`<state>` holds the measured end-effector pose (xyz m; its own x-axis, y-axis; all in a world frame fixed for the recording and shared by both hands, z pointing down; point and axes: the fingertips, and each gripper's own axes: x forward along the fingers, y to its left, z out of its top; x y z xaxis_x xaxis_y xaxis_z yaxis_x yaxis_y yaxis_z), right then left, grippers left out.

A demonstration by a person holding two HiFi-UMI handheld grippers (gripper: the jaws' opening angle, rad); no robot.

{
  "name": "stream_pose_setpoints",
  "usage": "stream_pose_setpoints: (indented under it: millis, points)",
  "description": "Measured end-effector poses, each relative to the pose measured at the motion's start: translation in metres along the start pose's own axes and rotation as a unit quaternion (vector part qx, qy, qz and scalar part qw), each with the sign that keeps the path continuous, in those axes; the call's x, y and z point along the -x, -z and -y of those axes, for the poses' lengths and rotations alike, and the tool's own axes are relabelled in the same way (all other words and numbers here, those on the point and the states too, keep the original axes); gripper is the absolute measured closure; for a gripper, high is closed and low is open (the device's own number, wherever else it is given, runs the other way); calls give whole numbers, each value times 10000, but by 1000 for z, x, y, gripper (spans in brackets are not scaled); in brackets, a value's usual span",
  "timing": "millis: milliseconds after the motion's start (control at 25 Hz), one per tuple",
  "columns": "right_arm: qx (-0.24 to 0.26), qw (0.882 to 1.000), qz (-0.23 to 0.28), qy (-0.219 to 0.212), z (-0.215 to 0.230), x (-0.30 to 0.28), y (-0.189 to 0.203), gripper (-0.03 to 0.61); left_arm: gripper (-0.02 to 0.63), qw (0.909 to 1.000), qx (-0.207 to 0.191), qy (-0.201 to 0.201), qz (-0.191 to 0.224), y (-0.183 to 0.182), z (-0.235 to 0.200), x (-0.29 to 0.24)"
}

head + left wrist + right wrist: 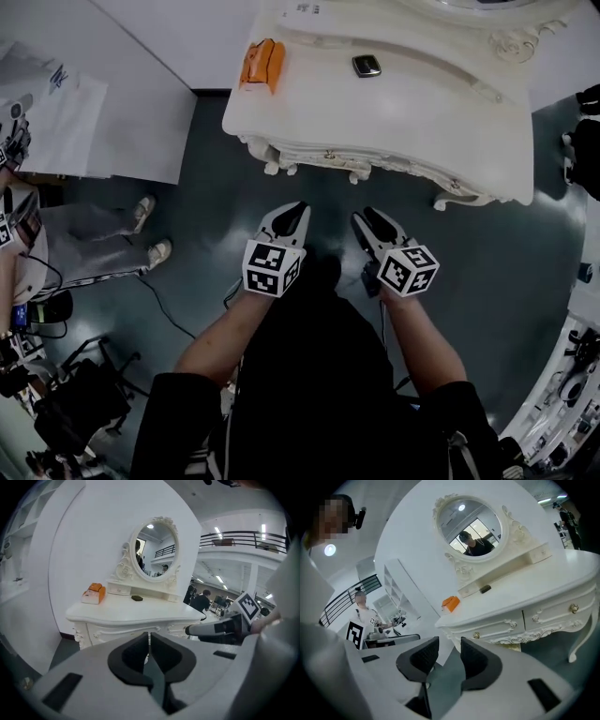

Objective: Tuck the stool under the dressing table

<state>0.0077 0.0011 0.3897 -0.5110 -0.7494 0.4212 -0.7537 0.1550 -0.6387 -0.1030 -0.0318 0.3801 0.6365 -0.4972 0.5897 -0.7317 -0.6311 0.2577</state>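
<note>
The white carved dressing table (422,112) stands just ahead of me, with an oval mirror (476,529) on its back. No stool shows clearly in any view; a yellowish patch (534,644) sits under the table's apron, and I cannot tell what it is. My left gripper (298,208) hangs over the dark floor in front of the table, shut, with nothing between its pads. The right gripper (367,216) is beside it at the same height, its jaws a finger's width apart and empty. In the left gripper view the table (140,613) fills the middle.
An orange box (262,64) and a small dark object (367,66) lie on the tabletop. A person's legs and shoes (141,234) are at the left by a white panel (112,103). Cables and dark gear (75,394) lie at the lower left; more equipment (572,375) is at the right.
</note>
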Motion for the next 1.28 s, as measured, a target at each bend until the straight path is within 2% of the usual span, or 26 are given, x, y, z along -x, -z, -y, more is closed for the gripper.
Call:
stream_pose_setpoints:
  millis: [120, 320, 520, 680, 960, 1280]
  points:
    - [217, 9996, 45, -154, -25, 17, -14, 434, 597, 9998, -177, 100, -13, -14, 18, 14]
    - [325, 9982, 247, -437, -68, 48, -32, 465, 603, 9996, -183, 194, 99, -39, 45, 50]
    - [737, 9950, 592, -313, -99, 74, -58, 481, 603, 9989, -250, 342, 204, -63, 65, 83]
    - [804, 9918, 928, -355, -122, 97, -81, 489, 603, 9978, -336, 464, 337, -84, 79, 100]
    - [1387, 9791, 1411, -469, -166, 129, -116, 499, 603, 9943, -427, 585, 786, -127, 90, 134]
    - [1796, 9640, 1911, -443, -207, 160, -153, 546, 603, 9855, -905, 505, 1346, -166, 103, 168]
